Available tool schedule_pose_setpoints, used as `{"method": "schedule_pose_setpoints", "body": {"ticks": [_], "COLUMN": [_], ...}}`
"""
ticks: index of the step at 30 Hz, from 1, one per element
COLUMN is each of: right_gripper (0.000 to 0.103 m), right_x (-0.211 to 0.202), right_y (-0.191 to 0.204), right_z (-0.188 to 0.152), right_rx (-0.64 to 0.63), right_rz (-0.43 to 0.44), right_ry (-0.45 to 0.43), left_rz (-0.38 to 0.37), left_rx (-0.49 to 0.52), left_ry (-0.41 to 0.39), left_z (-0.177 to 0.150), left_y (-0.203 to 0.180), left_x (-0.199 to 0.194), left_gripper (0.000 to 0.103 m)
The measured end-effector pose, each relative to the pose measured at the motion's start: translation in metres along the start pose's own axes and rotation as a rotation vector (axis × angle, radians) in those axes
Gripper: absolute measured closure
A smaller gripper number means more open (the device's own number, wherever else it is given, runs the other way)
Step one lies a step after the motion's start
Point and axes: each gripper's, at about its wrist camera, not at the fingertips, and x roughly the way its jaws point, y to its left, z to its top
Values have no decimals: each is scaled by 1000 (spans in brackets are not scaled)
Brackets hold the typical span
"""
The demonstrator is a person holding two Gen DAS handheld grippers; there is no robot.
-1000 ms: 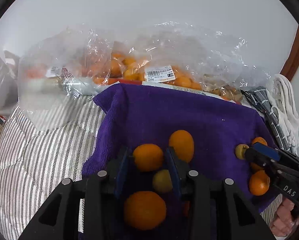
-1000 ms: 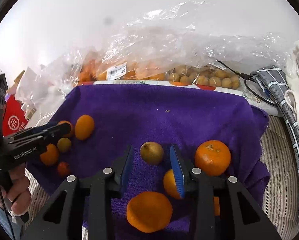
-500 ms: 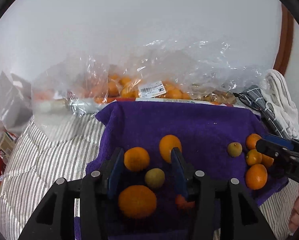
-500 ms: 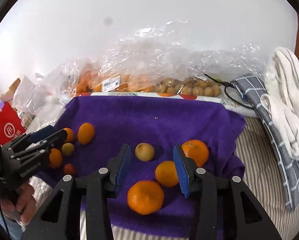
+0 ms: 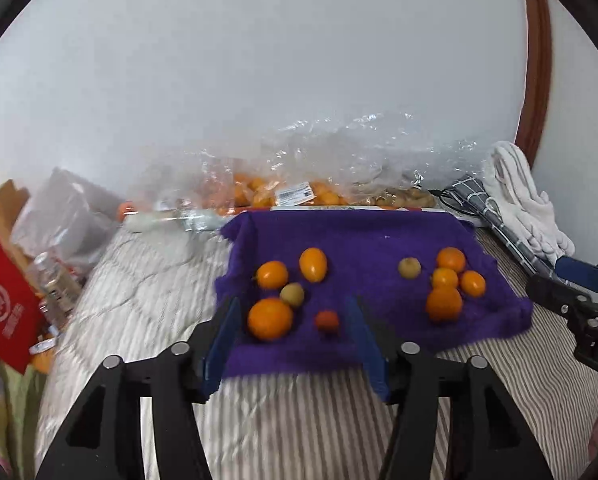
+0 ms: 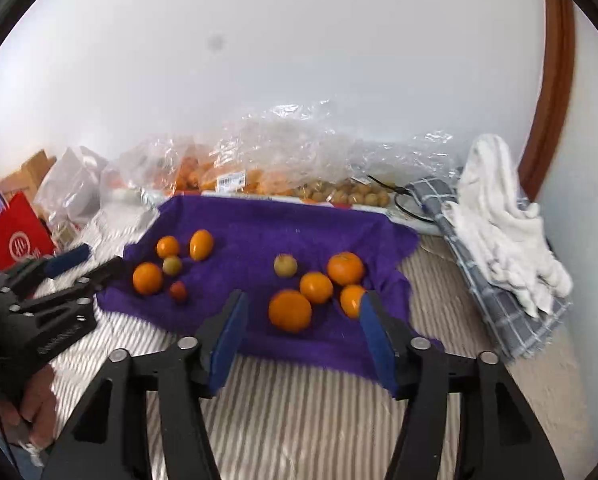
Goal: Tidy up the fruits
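Far left: red box [image 5: 3,300] and a clear plastic bag [image 5: 65,216] at the edge of the striped bedding [image 5: 151,264].

Purple towel [image 5: 363,240] is spread on the bedding, fruit on it in two clusters, well apart.

Left cluster, five pieces: big orange [image 5: 270,318], small round orange [image 5: 272,275] behind it, oval orange fruit [image 5: 313,265] just right of that, yellowish-green fruit [image 5: 291,295] in the middle touching or nearly touching the big one, small reddish fruit [image 5: 326,321] nearest the front edge.

Left gripper [image 5: 295,346]: fingers wide apart, nothing between them, held above the towel's front edge below the left cluster.

Between the clusters, closer to the right one: lone pale yellow fruit [image 6: 285,265].

Right cluster, four oranges packed close: largest orange [image 6: 290,311] in front, medium orange [image 6: 316,287] behind it, flattish orange [image 6: 345,268] at the back, fourth orange [image 6: 352,300] partly hidden by the right finger.

Right gripper [image 6: 303,332]: fingers also spread wide, empty, hovering over the near side of the right cluster.

Behind the towel: clear produce bags [image 6: 275,152] against the wall, holding orange fruit and small tan fruit, probably longans, too blurred to be sure.

Far right: grey checked cloth [image 6: 495,300] with white cloth [image 6: 495,204] piled on it.
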Motion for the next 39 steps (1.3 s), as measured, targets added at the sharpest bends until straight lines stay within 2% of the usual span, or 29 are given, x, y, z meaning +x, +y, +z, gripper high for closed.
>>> {"method": "schedule_pose_setpoints", "body": {"ticks": [2, 4, 9, 12, 15, 24, 30, 39], "right_gripper": [44, 39, 18, 14, 10, 10, 10, 10], "right_x": [-12, -25, -67, -90, -109, -134, -138, -140], "right_y": [1, 0, 0, -3, -13, -29, -27, -32], "right_z": [-10, -21, -45, -54, -60, -76, -81, -85], "right_rx": [12, 37, 33, 33, 69, 94, 72, 93], "right_rz": [13, 25, -11, -34, -14, -4, -44, -41], "right_ry": [18, 21, -59, -87, -108, -120, -114, -109], "left_rz": [7, 2, -47, -24, -1, 14, -6, -9], "left_rx": [1, -9, -11, -7, 10, 26, 3, 3], "left_ry": [-13, -24, -7, -47, -76, -95, -90, -75], "left_z": [-7, -13, -23, -27, -30, -35, -38, -43], "left_y": [2, 3, 0, -3, -9, -24, -27, -31], "left_x": [-20, -41, -82, -106, -125, -146, -148, -146], "left_gripper": [41, 38, 37, 33, 32, 31, 31, 31]}}
